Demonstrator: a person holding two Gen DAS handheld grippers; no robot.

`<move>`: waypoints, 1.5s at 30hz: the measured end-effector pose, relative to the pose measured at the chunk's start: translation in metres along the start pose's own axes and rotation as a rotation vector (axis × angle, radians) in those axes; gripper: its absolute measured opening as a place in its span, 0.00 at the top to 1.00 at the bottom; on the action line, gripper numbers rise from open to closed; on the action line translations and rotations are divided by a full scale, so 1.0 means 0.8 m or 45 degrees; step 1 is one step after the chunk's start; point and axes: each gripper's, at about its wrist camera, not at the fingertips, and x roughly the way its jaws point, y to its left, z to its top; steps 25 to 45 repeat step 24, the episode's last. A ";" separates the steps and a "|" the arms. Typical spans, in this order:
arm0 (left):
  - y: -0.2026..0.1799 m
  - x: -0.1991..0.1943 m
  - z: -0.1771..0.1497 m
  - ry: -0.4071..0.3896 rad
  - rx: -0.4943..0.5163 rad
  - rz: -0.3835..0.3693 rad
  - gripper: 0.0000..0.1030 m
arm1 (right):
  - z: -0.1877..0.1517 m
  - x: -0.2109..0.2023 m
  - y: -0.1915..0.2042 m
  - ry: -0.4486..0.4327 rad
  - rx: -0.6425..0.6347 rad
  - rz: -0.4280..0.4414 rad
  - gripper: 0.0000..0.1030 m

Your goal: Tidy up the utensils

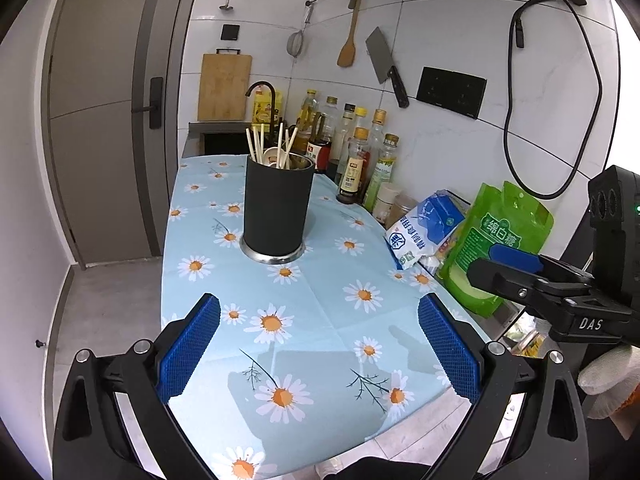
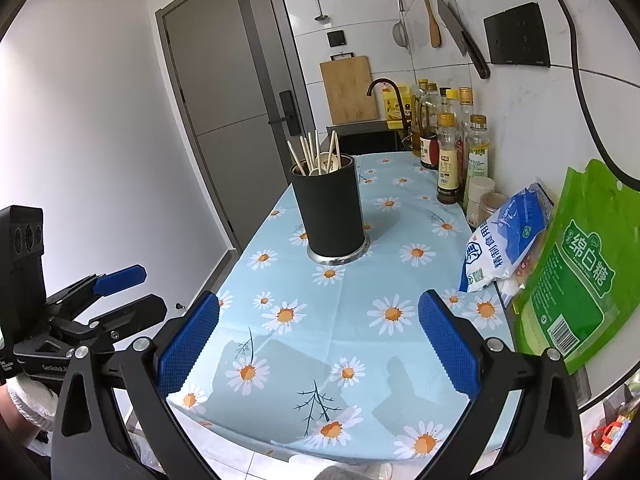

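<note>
holder: black utensil holder (image 1: 275, 208) was seen upright at frame centre on the daisy tablecloth (image 1: 320, 304), on a round metal base.
contents: chopsticks (image 1: 256, 146) and pale spoons (image 1: 276, 157) were stood inside it, upper centre.
left gripper (image 1: 319, 354): jaws were spread wide at the lower frame, nothing held, well apart from the holder.
right gripper (image 2: 318, 354): likewise released and empty, lower frame.
right edge: blue salt bag (image 2: 506, 236) and green sugar bag (image 2: 580, 276) were leaned by the wall.
</note>
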 end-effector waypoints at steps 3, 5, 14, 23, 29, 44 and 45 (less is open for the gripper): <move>-0.001 0.000 0.000 0.002 -0.007 0.002 0.06 | 0.000 0.000 0.000 0.001 0.003 0.008 0.04; -0.001 0.000 0.000 0.002 -0.004 0.002 0.06 | 0.001 -0.001 0.000 0.003 0.011 0.020 0.04; -0.003 0.000 -0.001 0.002 -0.013 0.011 0.06 | 0.000 0.001 0.000 0.012 0.010 0.028 0.04; -0.009 -0.005 0.002 -0.008 0.001 0.017 0.06 | 0.000 0.002 -0.001 0.007 0.009 0.025 0.04; -0.010 -0.006 0.003 -0.011 0.008 0.019 0.06 | -0.001 0.001 -0.001 0.005 0.011 0.024 0.04; -0.010 -0.006 0.003 -0.011 0.008 0.019 0.06 | -0.001 0.001 -0.001 0.005 0.011 0.024 0.04; -0.010 -0.006 0.003 -0.011 0.008 0.019 0.06 | -0.001 0.001 -0.001 0.005 0.011 0.024 0.04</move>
